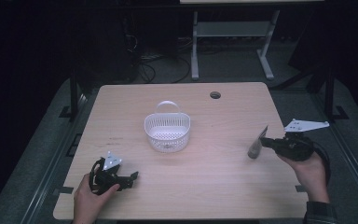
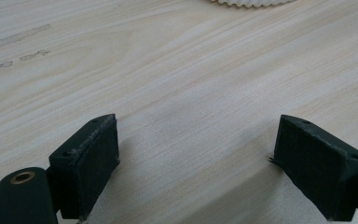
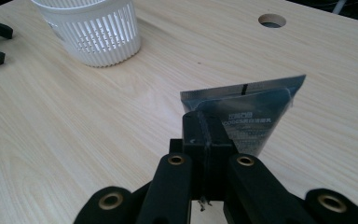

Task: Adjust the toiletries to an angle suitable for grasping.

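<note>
Right now the right hand-held gripper (image 1: 266, 141) is clenched on the tube (image 1: 256, 143); basket (image 1: 167, 133) lies well off to its left; left hand-held gripper (image 1: 131, 178) is released.

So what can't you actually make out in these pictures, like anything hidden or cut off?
- Tube: print too small to read in the right gripper view; its near end is hidden by the right gripper shut on it.
- Tube's cap end: blurred in the high view.
- White basket: cut off by the top edge in the left gripper view.
- Left gripper: body below the frame edge.
</note>
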Motion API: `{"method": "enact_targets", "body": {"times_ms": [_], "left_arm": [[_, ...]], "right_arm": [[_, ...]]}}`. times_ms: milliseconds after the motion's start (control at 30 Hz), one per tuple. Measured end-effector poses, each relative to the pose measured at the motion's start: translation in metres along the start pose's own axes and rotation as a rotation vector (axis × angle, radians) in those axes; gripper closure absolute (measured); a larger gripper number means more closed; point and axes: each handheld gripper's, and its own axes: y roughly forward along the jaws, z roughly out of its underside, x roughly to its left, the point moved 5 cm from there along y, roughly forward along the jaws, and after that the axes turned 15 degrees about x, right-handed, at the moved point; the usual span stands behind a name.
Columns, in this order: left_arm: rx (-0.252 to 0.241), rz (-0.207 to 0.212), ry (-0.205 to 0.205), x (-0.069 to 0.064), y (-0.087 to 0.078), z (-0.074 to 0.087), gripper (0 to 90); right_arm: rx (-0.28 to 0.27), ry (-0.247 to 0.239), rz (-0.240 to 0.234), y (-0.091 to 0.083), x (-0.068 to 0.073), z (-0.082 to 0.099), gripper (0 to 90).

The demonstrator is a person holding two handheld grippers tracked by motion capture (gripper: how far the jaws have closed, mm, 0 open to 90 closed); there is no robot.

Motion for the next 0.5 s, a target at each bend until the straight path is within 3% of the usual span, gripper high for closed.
{"method": "enact_targets", "body": {"times_ms": [500], "left_arm": [[0.000,0.001,0.003,-0.0002,0.0000,0.0000,12.9]], "right_arm": [[0.013,-0.017,0.005,0.0064,0.0044,-0.0017,89.7]]}}
